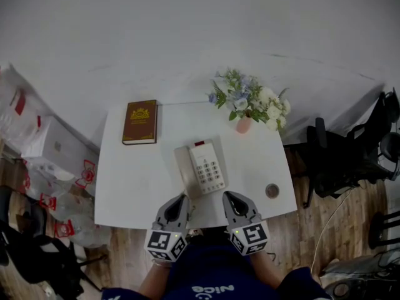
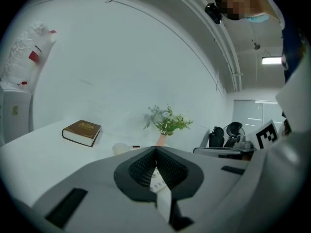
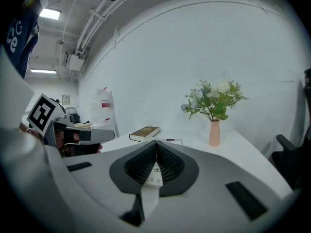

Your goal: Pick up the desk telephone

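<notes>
item: white rectangular tabletop (image 1: pixel 128 186), smooth, matte, rounded corners, set against a pale wall.
- cream plastic desk telephone (image 1: pixel 201 167): boxy, keypad to the right, handset along its left, lying middle-front, slightly askew.
- left gripper (image 1: pixel 181 199) and right gripper (image 1: pixel 230 197): grey, ribbed pads, both clenched on nothing, at the near edge, flanking the telephone's front end.
- brown hardcover book (image 1: pixel 140 122): flat, back left.
- pink vase of pale flowers (image 1: pixel 244 125): back right.
- small round dark disc (image 1: pixel 272 190): front right.
- open surface: left of the telephone.
- black office chairs (image 1: pixel 340 161) crowd the right edge; white plastic bags (image 1: pixel 37 149) the left.
</notes>
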A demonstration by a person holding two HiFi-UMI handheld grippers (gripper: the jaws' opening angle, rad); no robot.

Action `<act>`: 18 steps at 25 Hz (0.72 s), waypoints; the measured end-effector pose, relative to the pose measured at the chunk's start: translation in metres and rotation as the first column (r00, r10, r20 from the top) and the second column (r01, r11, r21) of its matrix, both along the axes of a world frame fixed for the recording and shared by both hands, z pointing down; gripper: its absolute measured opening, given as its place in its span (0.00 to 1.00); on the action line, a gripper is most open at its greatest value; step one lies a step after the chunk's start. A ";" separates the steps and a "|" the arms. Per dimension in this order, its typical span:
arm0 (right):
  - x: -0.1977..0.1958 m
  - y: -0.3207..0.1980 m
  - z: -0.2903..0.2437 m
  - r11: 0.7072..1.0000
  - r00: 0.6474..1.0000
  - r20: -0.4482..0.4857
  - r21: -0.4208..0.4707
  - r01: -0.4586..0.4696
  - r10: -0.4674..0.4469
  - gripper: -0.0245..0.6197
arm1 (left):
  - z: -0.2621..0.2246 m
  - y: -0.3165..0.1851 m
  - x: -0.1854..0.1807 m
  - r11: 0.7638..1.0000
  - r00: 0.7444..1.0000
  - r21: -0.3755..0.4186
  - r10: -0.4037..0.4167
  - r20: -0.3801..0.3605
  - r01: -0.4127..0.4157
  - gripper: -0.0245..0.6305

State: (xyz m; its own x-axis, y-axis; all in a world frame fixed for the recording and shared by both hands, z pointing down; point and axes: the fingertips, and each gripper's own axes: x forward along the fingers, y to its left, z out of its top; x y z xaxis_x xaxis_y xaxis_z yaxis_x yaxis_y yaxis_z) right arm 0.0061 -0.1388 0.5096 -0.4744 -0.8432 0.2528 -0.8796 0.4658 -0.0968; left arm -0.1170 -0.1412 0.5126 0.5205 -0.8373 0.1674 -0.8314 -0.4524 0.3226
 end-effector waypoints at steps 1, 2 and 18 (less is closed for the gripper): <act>-0.001 -0.002 0.001 1.000 1.000 -0.003 -0.002 0.008 -0.008 0.07 | 0.001 -0.001 0.002 1.000 1.000 -0.003 0.000 -0.003 0.000 0.06; -0.002 -0.004 0.001 1.000 1.000 -0.006 -0.005 0.015 -0.015 0.07 | 0.001 -0.003 0.003 1.000 1.000 -0.005 -0.003 -0.004 0.003 0.06; 0.009 -0.058 0.014 0.969 0.986 0.098 -0.195 0.153 -0.136 0.26 | 0.018 -0.043 -0.011 0.977 0.991 -0.182 -0.122 -0.061 0.110 0.26</act>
State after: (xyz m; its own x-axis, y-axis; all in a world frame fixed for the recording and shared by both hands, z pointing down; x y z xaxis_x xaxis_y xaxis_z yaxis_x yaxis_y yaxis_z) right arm 0.0155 -0.1971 0.5235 -0.6142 -0.6997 0.3650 -0.7891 0.5511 -0.2714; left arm -0.1277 -0.1841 0.5306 0.4377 -0.8530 0.2843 -0.8466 -0.2845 0.4498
